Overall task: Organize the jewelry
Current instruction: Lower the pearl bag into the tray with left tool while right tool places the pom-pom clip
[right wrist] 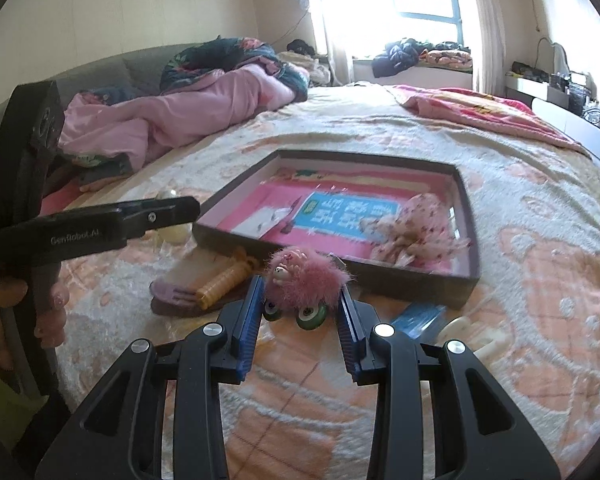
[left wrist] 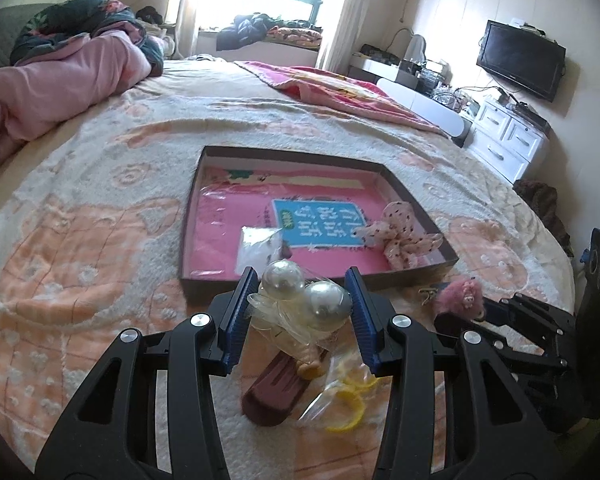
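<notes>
Left wrist: left tool (left wrist: 302, 284) parted around bagged pearls (left wrist: 304, 294) above the bed (left wrist: 100, 240), nearer than the box (left wrist: 320, 280); right wrist: right tool (right wrist: 298, 294) parted around pink pompom (right wrist: 304, 280), box (right wrist: 340, 268) beyond.

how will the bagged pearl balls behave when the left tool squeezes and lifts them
The pearl balls are round and glossy, so they may slip or roll between the left tool pads. Their clear plastic bag looks crinkly and loose, so it will probably sag and shift.
</notes>
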The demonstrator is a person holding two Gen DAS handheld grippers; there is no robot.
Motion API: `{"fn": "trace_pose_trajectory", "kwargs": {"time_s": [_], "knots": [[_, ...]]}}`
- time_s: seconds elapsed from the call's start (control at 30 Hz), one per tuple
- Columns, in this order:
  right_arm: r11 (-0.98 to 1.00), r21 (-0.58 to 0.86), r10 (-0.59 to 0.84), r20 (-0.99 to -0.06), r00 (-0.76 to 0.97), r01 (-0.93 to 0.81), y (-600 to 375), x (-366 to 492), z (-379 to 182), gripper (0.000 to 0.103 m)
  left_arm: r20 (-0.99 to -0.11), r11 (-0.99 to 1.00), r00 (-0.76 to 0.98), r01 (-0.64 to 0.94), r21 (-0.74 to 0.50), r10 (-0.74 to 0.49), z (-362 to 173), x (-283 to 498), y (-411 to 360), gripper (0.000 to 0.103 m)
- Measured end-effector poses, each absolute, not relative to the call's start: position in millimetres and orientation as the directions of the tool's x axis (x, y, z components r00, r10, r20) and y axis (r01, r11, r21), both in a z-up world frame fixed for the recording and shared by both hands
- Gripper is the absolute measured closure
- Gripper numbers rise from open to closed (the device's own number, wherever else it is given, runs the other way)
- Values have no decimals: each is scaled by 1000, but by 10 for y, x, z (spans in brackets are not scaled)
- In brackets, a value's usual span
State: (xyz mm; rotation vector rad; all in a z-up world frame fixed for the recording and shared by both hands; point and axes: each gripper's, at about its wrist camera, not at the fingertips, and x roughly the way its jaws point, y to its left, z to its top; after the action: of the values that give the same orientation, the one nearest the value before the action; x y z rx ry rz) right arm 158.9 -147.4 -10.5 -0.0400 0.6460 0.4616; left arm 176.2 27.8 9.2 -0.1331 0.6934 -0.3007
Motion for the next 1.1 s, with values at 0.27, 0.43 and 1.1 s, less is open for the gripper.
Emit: {"fn": "trace_pose_trajectory", "kwargs": {"time_s": [0.27,0.43,1.1], "knots": [[925,112,359,-577,734,-364,-1722,1775,-23,70,-611,947,724,259,-189,-320,137,1932,64,66],[938,110,330,-574,749,-329,-1835,1909,23,70,-620,945,715,273,-178,-324,125,2067,-33,66],[958,99,274,-584,764,-268,-2130,2379,85,70,-674,943,666,294,-157,-320,-142,2598,-355,66]]}}
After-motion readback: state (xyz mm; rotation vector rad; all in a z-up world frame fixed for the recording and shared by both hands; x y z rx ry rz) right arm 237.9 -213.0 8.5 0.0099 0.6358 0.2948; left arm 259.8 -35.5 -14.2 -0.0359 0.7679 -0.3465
